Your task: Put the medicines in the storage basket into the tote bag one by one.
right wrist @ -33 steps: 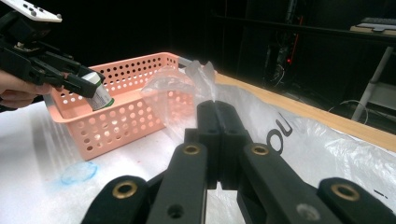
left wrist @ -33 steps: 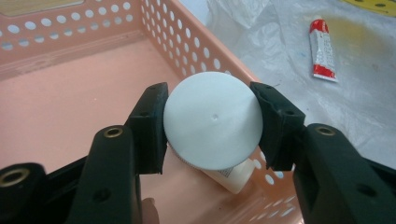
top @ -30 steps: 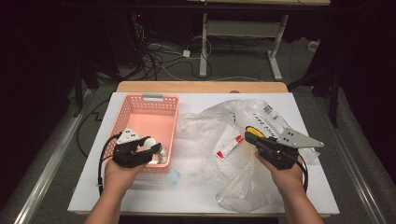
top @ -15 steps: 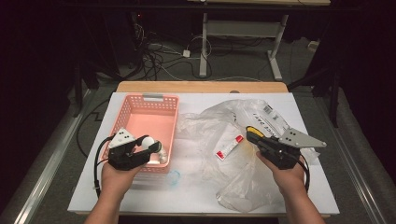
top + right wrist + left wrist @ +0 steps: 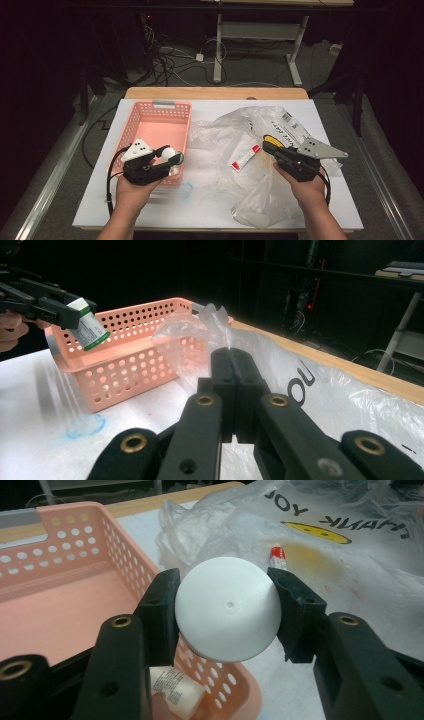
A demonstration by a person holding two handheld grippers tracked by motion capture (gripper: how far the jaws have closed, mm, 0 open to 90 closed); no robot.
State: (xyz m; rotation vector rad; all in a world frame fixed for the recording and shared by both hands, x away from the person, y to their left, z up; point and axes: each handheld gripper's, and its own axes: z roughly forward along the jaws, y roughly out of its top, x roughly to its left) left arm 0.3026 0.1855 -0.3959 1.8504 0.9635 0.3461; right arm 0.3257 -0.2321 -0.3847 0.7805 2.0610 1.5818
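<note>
My left gripper (image 5: 169,156) is shut on a small white bottle (image 5: 170,153), holding it by its round white cap (image 5: 227,609) over the near right corner of the pink basket (image 5: 160,125). The bottle's labelled body (image 5: 175,695) hangs down inside the basket (image 5: 60,615). My right gripper (image 5: 267,146) is shut on a fold of the clear plastic bag (image 5: 250,130), and the film (image 5: 200,330) rises from its closed tips (image 5: 232,360). A red-and-white tube (image 5: 245,157) lies on the bag between the two grippers.
The basket stands at the left of the white table (image 5: 210,205) with its floor bare. A faint blue ring (image 5: 186,190) marks the table in front of it. The crumpled bag with the yellow smiley print (image 5: 312,532) spreads over the right half.
The left gripper with the bottle has shifted only slightly at the basket's near corner. The right gripper has stayed put on the bag.
</note>
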